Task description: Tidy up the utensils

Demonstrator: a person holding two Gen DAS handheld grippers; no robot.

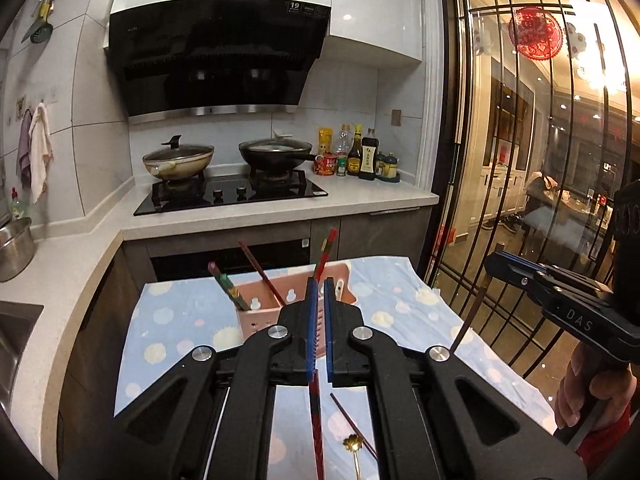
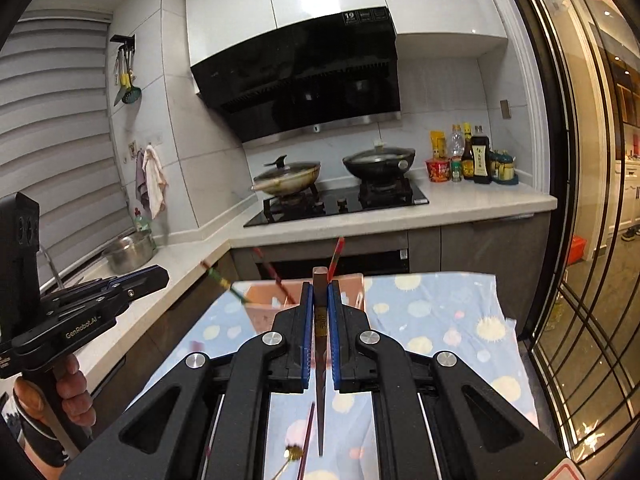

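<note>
My left gripper [image 1: 319, 285] is shut on a red and green chopstick [image 1: 316, 420] that runs up through the blue pads and out past the tips. It hangs above the near side of a pink utensil holder [image 1: 260, 314] with several chopsticks standing in it. My right gripper [image 2: 320, 288] is shut on a dark brown chopstick [image 2: 320, 400], also above the pink holder [image 2: 262, 300]. Each view shows the other gripper at its side: the right gripper [image 1: 491, 266] with its chopstick hanging below, and the left gripper [image 2: 160, 276]. A thin red chopstick [image 1: 352, 424] and a gold spoon [image 1: 352, 444] lie on the cloth.
The holder stands on a table with a blue spotted cloth [image 1: 180, 320]. Behind it are a counter with a stove [image 1: 232, 196], two lidded pans and sauce bottles [image 1: 360, 156]. A steel pot [image 1: 14, 248] sits at left, a glass door with black bars [image 1: 520, 200] at right.
</note>
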